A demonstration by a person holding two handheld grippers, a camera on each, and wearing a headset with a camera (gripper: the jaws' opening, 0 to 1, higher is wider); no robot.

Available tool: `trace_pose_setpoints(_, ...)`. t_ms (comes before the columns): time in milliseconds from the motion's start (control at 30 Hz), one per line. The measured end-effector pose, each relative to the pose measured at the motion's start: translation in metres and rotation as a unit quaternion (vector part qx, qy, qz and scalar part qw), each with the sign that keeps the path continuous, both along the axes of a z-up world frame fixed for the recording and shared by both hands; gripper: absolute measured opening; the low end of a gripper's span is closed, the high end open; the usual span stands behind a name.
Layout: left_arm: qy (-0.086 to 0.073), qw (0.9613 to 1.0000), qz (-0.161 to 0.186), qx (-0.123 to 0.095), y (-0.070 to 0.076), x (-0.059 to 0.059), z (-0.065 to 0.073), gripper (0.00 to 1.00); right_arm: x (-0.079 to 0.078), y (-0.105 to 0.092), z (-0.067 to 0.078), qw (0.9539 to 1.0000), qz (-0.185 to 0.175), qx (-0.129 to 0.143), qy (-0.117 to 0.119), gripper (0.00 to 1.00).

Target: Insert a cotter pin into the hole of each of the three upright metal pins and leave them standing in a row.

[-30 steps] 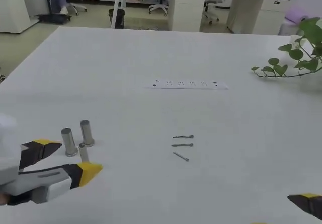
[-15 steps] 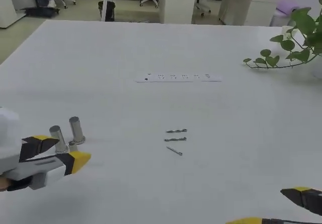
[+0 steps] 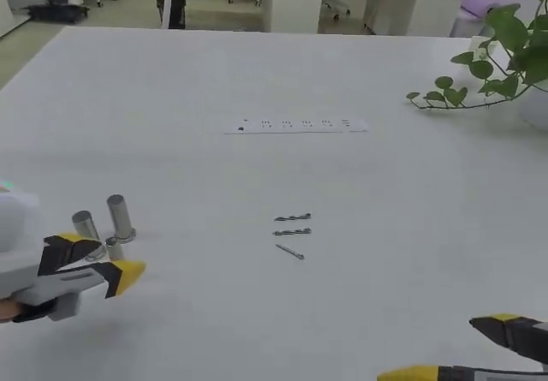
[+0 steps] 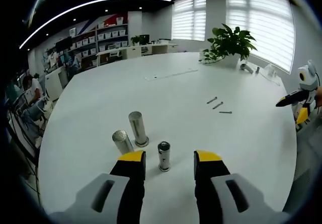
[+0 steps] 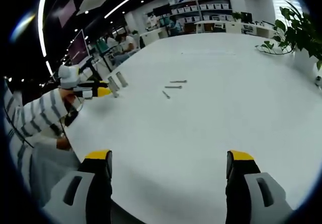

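Three upright metal pins stand at the table's left: a tall one (image 3: 117, 216), a second (image 3: 85, 227) and a short one (image 3: 111, 245) partly hidden by my left gripper (image 3: 98, 257). In the left gripper view the short pin (image 4: 164, 155) stands just ahead of the gap between the open jaws of the left gripper (image 4: 170, 159), with the other two pins (image 4: 136, 128) (image 4: 122, 142) behind it to the left. Three cotter pins (image 3: 292, 231) lie loose at mid-table. My right gripper (image 3: 462, 351) hovers open at the near right, far from the cotter pins (image 5: 172, 86).
A flat white strip with dark marks (image 3: 295, 125) lies across the table's middle. A leafy plant (image 3: 505, 47) trails over the far right corner. Desks and office chairs stand beyond the far edge. A person's striped sleeve (image 5: 35, 118) holds the left gripper.
The head camera has drifted, shifting the whole scene. My left gripper has edged forward towards the pins. More of the right gripper shows at the bottom right.
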State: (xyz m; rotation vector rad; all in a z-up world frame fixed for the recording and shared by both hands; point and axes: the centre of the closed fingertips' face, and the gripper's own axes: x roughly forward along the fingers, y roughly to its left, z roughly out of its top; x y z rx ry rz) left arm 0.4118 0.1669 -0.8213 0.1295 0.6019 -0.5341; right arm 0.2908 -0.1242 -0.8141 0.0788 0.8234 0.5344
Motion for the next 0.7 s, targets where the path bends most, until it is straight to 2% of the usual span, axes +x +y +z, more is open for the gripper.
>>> trace_pose_setpoints(200,0.004,1.0,-0.002,-0.001,0.0005,0.0031,-0.0064,0.27,0.0008,-0.0007,-0.0015,1.0,-0.003,-0.001,0.001,0.95)
trace_pose_setpoints(400,0.005,1.0,-0.003,0.001,0.0005,0.0067,-0.0094,0.25,-0.0021,0.0006,-0.0035,1.0,0.003,-0.001,0.003,0.93)
trace_pose_setpoints(533,0.004,0.9999,-0.004,-0.014,-0.0021,0.0093,-0.008,0.22,-0.0029,0.0011,-0.0032,1.0,0.002,0.003,0.006,0.89)
trace_pose_setpoints(567,0.009,0.9996,-0.003,-0.028,-0.0039,0.0095,-0.0075,0.2,-0.0016,0.0002,-0.0029,0.9999,-0.007,0.006,0.007,0.89)
trace_pose_setpoints(600,0.016,0.9983,0.004,-0.056,-0.0084,0.0086,-0.0057,0.19,-0.0009,-0.0002,-0.0022,0.9999,-0.009,0.009,0.007,0.89)
trace_pose_setpoints(633,0.018,0.9976,0.008,-0.067,-0.0087,0.009,-0.0047,0.18,-0.0009,-0.0003,-0.002,0.9999,-0.009,0.011,0.008,0.89)
trace_pose_setpoints(700,0.008,0.9992,0.002,-0.038,-0.0024,0.0096,-0.006,0.16,-0.0002,-0.0005,-0.0011,0.9998,-0.013,0.012,0.008,0.9)
